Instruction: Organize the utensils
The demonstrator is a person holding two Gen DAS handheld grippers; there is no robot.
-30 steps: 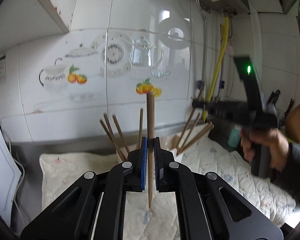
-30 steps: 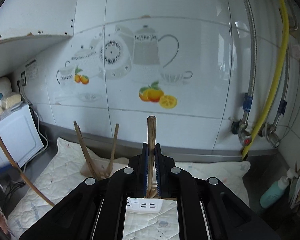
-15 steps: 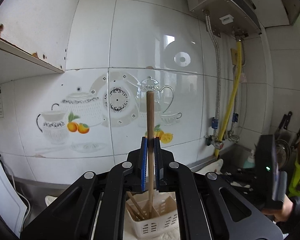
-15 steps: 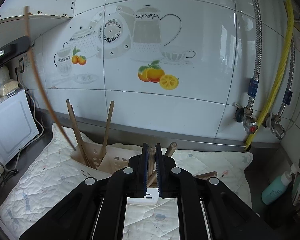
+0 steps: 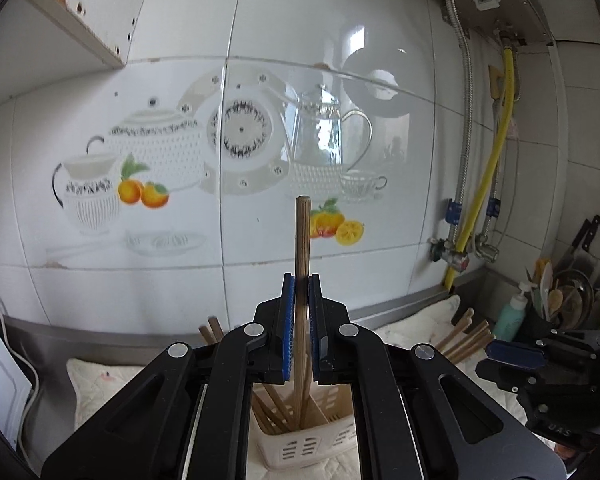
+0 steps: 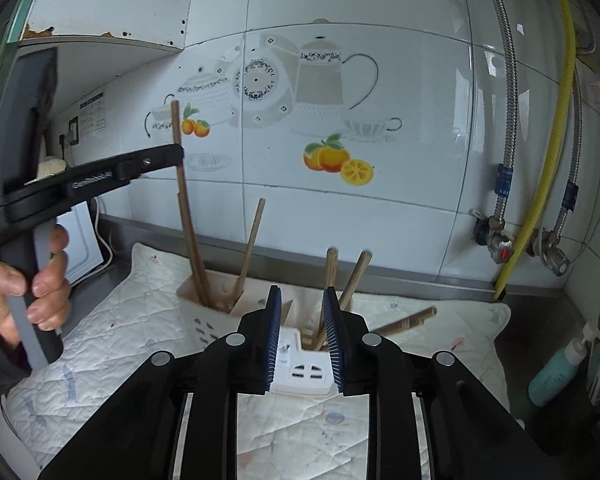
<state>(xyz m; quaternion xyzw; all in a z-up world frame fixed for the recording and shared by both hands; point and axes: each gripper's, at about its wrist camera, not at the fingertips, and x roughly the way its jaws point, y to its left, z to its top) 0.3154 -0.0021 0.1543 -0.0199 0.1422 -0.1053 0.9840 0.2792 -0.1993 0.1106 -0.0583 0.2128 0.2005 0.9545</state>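
Observation:
My left gripper (image 5: 299, 328) is shut on a wooden chopstick (image 5: 302, 248), held upright with its lower end inside the white slotted utensil holder (image 5: 308, 446). Several chopsticks stand in that holder. In the right wrist view my right gripper (image 6: 300, 338) is open and empty, just in front of the holder (image 6: 306, 374). The left gripper (image 6: 148, 164) shows there at left, holding the chopstick (image 6: 188, 216) into the holder's left compartment. Other chopsticks (image 6: 342, 280) lean in the right compartment. My right gripper shows at right in the left wrist view (image 5: 516, 360).
The holder stands on a white quilted mat (image 6: 112, 344) on a steel counter against a tiled wall. One chopstick (image 6: 406, 322) lies on the mat to the right. A teal bottle (image 6: 556, 372) and utensil rack (image 5: 564, 292) stand at right; a white appliance (image 6: 82, 248) at left.
My right gripper has let go of its chopstick into the holder and opened. My left gripper has lowered its chopstick into the holder's left compartment.

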